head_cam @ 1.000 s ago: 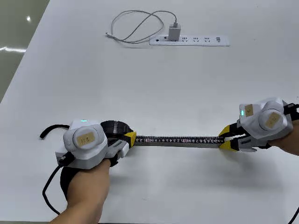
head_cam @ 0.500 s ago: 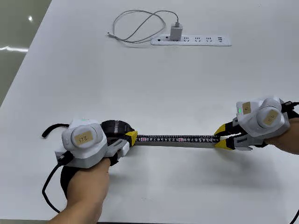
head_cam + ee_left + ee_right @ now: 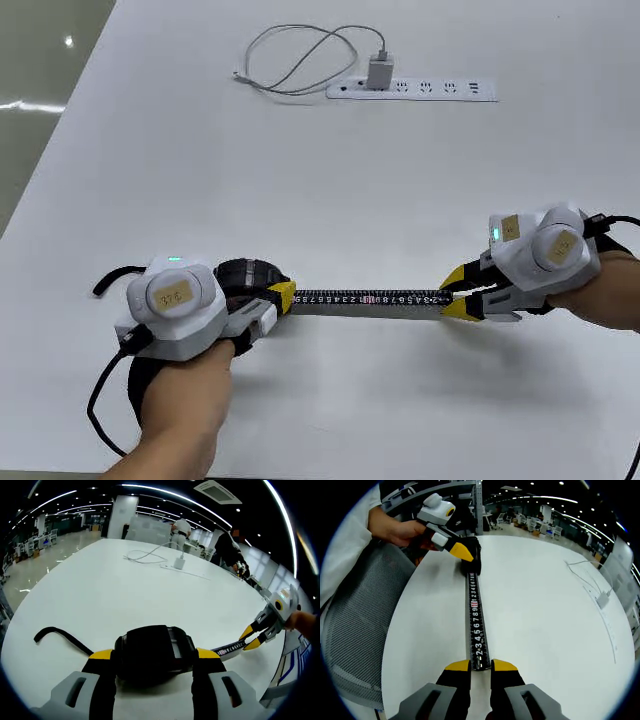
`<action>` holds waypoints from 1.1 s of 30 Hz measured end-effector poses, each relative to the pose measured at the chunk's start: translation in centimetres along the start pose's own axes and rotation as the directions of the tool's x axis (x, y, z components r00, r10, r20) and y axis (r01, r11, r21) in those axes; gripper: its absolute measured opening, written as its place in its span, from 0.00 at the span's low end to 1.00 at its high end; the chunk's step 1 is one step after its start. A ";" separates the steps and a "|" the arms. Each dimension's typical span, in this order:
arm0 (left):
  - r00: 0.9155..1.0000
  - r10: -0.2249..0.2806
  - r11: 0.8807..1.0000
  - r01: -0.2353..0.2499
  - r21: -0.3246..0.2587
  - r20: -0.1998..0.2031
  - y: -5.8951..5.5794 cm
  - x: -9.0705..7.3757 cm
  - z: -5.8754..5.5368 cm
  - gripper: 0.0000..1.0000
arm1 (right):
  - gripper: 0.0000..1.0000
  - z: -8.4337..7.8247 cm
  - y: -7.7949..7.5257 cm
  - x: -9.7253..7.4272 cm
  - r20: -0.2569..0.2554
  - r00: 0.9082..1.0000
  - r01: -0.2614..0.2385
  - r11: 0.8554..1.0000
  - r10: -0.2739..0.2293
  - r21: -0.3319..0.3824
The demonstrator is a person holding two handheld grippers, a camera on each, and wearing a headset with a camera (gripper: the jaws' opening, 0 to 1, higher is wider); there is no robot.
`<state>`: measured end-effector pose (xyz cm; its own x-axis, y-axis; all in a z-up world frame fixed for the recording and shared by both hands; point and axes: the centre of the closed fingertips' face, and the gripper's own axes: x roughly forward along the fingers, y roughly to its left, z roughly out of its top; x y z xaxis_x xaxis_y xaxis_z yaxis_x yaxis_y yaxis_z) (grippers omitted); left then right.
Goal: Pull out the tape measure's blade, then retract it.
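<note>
The black tape measure case lies on the white table, and my left gripper is shut on it. Its black wrist strap trails off to the left of the case. The blade is drawn out to the right, flat just over the table, numbers facing up. My right gripper is shut on the blade's tip. In the right gripper view the case sits at the far end of the blade under the other gripper.
A white power strip with a plugged-in charger and a looped white cable lies at the far side of the table. A mesh office chair stands by the table's near edge. People stand in the background.
My right gripper has moved left toward the case with the blade's tip, so the drawn-out length of blade is shorter. The left gripper stays on the case.
</note>
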<state>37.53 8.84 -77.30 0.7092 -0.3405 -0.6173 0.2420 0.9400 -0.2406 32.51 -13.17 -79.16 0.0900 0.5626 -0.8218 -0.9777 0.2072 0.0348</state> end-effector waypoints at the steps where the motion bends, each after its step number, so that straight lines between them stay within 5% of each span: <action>1: 1.000 0.000 1.000 0.000 0.000 0.000 0.0 0.0 0.0 0.57 | 0.11 0.1 0.0 0.1 0.001 1.000 0.000 1.000 0.000 0.000; 33: 1.000 -0.021 0.999 0.022 -0.034 0.011 0.1 0.0 0.1 0.57 | 0.11 4.4 -0.6 3.3 0.070 0.997 -0.026 1.000 0.026 -0.009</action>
<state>37.58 8.99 -77.28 0.7109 -0.3603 -0.6039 0.2347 0.9311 -0.2792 34.21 -7.94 -79.41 0.0776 0.6228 -0.7785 -0.9813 0.1856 0.0507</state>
